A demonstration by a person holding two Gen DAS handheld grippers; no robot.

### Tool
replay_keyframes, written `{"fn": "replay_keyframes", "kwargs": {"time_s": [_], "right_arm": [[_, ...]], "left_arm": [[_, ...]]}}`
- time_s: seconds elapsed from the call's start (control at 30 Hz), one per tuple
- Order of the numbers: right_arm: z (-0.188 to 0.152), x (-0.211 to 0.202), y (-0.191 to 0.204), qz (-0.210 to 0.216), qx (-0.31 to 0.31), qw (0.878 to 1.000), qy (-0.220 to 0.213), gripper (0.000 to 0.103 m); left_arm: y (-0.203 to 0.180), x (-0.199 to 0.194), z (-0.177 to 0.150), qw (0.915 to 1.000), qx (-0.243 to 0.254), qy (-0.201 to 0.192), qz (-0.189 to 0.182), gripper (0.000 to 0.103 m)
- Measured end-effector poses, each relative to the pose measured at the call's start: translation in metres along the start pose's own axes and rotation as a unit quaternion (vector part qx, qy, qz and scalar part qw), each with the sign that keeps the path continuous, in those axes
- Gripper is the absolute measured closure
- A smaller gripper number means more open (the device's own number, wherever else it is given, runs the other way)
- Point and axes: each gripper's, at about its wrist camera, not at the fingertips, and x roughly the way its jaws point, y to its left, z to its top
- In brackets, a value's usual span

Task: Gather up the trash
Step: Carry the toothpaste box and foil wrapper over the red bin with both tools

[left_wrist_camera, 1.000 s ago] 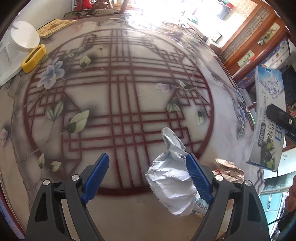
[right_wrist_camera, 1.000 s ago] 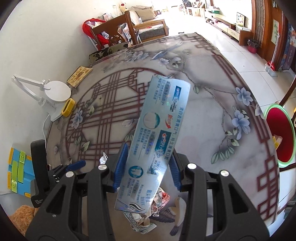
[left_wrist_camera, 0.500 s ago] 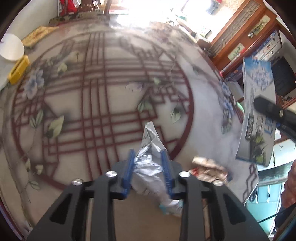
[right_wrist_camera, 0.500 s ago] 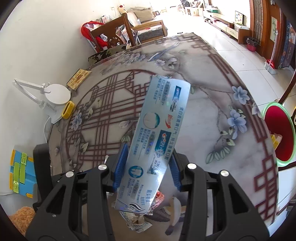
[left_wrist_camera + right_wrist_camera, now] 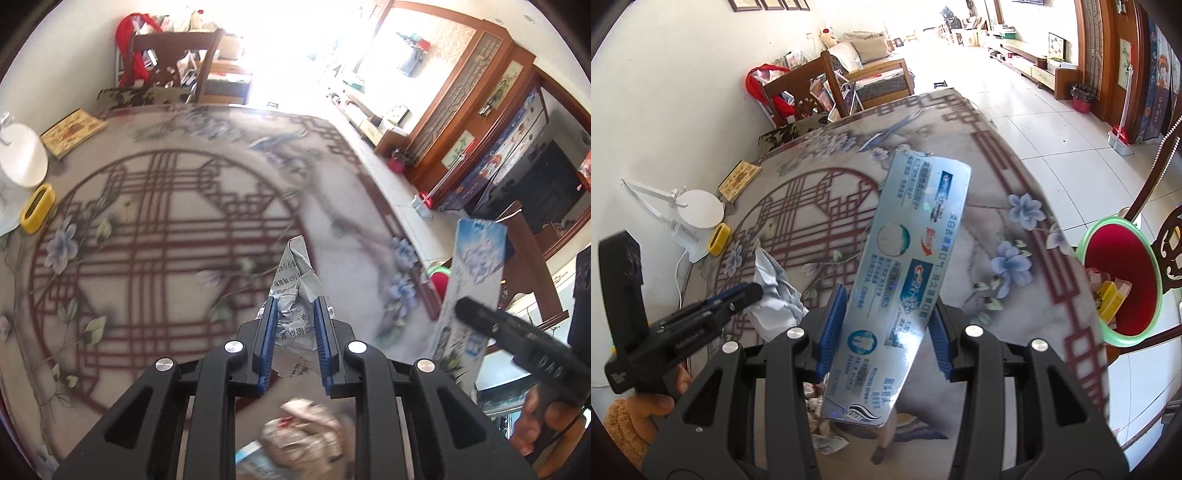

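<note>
A crumpled silver-white wrapper (image 5: 295, 273) sits between the blue pads of my left gripper (image 5: 293, 308), whose jaws are closing and pressing on it, lifted above the patterned table (image 5: 147, 229). The right wrist view shows the same wrapper (image 5: 775, 291) at the left gripper (image 5: 753, 295). My right gripper (image 5: 886, 314) is shut on a long blue-silver toothpaste box (image 5: 908, 258), which tilts up over the table. In the left wrist view the box (image 5: 469, 288) stands at the right. More crumpled wrappers (image 5: 306, 432) lie on the table below the left gripper, blurred.
A red bin with a green rim (image 5: 1108, 223), holding some packaging, stands on the floor off the table's right edge. At the table's far left are a white lamp base (image 5: 698, 214), a yellow holder (image 5: 718, 240) and a flat book (image 5: 738, 181). A wooden chair (image 5: 809, 96) stands behind.
The left gripper closed on the crumpled wrapper and lifted it off the table. The right gripper moved toward the table's right side, still holding the toothpaste box.
</note>
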Motion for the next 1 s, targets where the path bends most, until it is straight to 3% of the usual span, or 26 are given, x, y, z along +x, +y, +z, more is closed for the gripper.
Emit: {"fn": "replay_keyframes", "kwargs": {"time_s": [0.6,1.0], "right_arm": [[0.013,-0.033,-0.129,-0.004,0.048,0.999,-0.018,0.061],[0.017,-0.050,-0.248,-0.067,0.091,0.993,-0.024,0.061]], "left_arm": [[-0.146,0.042,0.015,0.9987,0.046,-0.006,-0.022,0.085],[-0.244,0.075,0.016,0.9943,0.094,0.005,-0.050,0.085]]}}
